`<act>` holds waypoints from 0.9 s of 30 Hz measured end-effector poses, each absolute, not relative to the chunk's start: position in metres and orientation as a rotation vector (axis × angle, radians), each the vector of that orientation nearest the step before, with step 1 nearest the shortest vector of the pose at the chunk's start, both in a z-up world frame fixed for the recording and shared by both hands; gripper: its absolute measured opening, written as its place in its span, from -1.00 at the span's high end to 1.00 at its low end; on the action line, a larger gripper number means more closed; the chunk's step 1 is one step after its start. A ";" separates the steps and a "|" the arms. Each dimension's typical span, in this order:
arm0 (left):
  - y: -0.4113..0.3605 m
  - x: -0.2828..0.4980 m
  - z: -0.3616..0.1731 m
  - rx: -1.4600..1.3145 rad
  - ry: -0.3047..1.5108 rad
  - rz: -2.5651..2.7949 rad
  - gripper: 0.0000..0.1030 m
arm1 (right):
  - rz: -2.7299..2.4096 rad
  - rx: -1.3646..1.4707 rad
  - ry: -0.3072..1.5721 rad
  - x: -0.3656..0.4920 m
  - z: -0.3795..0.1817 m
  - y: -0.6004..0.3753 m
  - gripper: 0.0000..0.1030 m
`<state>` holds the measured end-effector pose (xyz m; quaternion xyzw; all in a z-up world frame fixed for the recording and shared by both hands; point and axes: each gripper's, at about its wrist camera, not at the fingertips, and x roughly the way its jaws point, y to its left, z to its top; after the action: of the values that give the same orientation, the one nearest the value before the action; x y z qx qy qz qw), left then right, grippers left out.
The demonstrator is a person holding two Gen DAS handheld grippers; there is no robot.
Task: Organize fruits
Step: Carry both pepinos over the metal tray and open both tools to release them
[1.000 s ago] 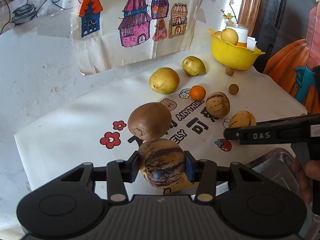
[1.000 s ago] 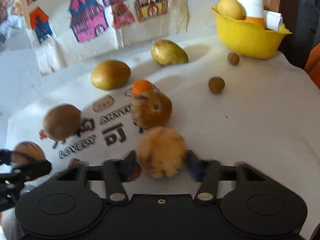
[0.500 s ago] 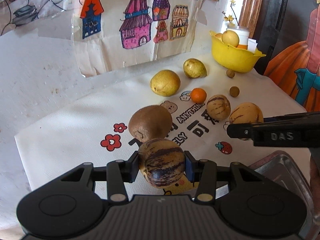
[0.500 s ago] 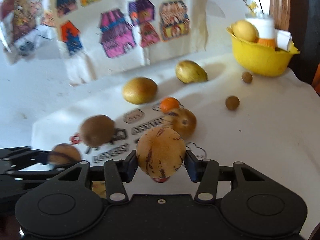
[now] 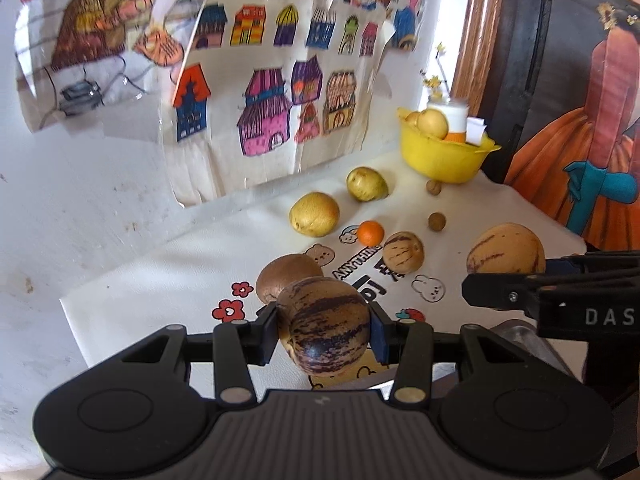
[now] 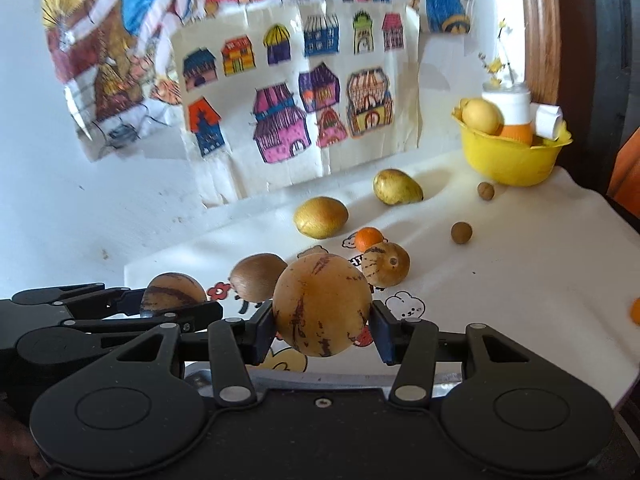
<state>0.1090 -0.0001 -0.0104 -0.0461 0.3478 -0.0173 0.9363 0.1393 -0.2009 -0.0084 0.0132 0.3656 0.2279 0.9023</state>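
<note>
Both grippers carry fruit clear of the table. The left gripper (image 5: 325, 334) has its jaws closed on a dark-striped melon (image 5: 325, 326), the pads pressing both flanks. The right gripper (image 6: 323, 330) grips a pale striped melon (image 6: 322, 304) the same way, partly open around the fruit's width.

A metal tray (image 5: 532, 344) lies at the near right edge of the tablecloth (image 6: 520, 280), under the grippers; its contents cannot be seen. It is judged to be the likely destination, but this is not confirmed.

Six larger items are left on the cloth: a brown round fruit (image 5: 288, 274), a small striped melon (image 5: 403, 251), an orange (image 5: 370, 233), two yellow-green fruits (image 5: 314, 214) and (image 5: 366, 184), plus two small brown nuts (image 5: 437, 222). A yellow bowl (image 5: 440, 160) at the far right already holds fruit.

Judgement: the task is at an early-to-middle stage; two pieces are in transit and most are unsorted.
</note>
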 end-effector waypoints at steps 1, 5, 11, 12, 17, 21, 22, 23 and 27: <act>-0.001 0.105 -0.007 -0.093 0.706 -0.038 0.06 | 0.469 0.030 0.747 0.132 -0.004 -0.203 0.00; -0.005 0.086 0.004 -0.086 0.682 -0.054 0.06 | 0.458 0.041 0.718 0.109 0.010 -0.209 0.00; -0.012 0.058 0.012 -0.073 0.669 -0.078 0.05 | 0.444 0.061 0.695 0.074 0.019 -0.222 0.00; -0.013 0.055 0.012 -0.072 0.672 -0.081 0.05 | 0.442 0.063 0.694 0.068 0.019 -0.224 0.00; -0.018 0.034 0.005 -0.067 0.692 -0.103 0.05 | 0.423 0.076 0.711 0.043 0.013 -0.232 0.00; -0.021 0.023 -0.008 -0.066 0.727 -0.116 0.05 | 0.410 0.088 0.736 0.030 0.004 -0.238 0.00; -0.021 0.021 -0.011 -0.066 0.735 -0.118 0.05 | 0.406 0.093 0.746 0.029 0.000 -0.239 0.00; -0.022 0.020 -0.015 -0.061 0.742 -0.119 0.05 | 0.402 0.096 0.756 0.028 -0.004 -0.240 0.00; -0.023 0.017 -0.028 -0.058 0.772 -0.118 0.05 | 0.385 0.099 0.800 0.028 -0.023 -0.241 0.00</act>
<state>0.0174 -0.0229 -0.0285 -0.0281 0.3763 -0.0575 0.9243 0.0284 -0.2411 -0.0231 0.0481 0.3868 0.1860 0.9019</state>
